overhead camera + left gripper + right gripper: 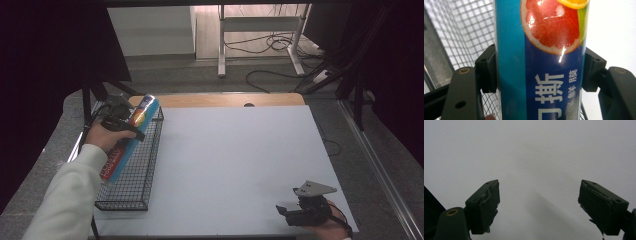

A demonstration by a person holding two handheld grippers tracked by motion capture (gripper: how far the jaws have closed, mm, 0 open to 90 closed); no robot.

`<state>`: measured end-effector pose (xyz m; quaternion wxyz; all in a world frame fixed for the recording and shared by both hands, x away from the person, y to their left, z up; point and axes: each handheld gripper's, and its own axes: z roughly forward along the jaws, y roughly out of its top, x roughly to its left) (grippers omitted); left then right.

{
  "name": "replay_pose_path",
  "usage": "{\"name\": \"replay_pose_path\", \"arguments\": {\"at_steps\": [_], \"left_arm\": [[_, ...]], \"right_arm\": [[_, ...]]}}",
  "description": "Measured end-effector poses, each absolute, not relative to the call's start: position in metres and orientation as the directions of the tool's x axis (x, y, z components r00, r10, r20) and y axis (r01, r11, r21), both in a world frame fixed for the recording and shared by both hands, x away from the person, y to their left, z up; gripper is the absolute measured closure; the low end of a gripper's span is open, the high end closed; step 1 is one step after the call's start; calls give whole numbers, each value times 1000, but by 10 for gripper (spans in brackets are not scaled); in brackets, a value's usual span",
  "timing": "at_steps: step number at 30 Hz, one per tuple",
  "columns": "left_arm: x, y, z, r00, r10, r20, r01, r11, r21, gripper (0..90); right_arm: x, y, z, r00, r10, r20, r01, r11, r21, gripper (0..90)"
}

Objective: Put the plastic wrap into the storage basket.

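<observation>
**Left gripper clamped on tube over basket, right gripper idle and open**

Left gripper (131, 131): both jaws pressed against the sides of a long blue tube (129, 141), one jaw on each flank. In the left gripper view the tube (541, 62) runs straight up between the jaws; label shows a grapefruit slice, a bit of orange and white Chinese print on dark blue. Grip sits on the upper half of the tube, just below the fruit graphic

Tube is tilted, top end up and away from the person, lower end down towards them. It's over the black wire basket (142, 172), which lies directly under the left gripper at the left edge of the white table (240, 165). Lower end of the tube looks to be inside or touching the basket, can't confirm contact from this angle. Basket mesh (469, 27) shows behind the tube on the left jaw's side, bare table on the right jaw's side

Right gripper (286, 213): well apart from the left one and the basket, near the table's near edge, held in the person's hand. Jaws spread wide, nothing between them, just plain table surface (536, 157) ahead
</observation>
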<state>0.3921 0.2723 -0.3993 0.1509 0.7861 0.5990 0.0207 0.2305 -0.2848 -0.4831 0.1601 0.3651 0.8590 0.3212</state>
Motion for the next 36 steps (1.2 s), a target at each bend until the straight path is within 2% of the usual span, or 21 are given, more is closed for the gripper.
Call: {"name": "replay_pose_path", "arguments": {"at_steps": [8, 28, 36], "left_arm": [[395, 279, -427, 172, 978, -117, 965, -143, 219, 318], [403, 267, -476, 134, 990, -49, 982, -126, 140, 317], [403, 266, -493, 155, 988, -10, 983, -154, 99, 317]], "right_arm": [[238, -278, -483, -709, 704, -38, 503, 542, 673, 179], [237, -280, -483, -699, 713, -47, 510, 543, 667, 179], [237, -280, -484, -695, 717, -48, 516, 545, 661, 180]]}}
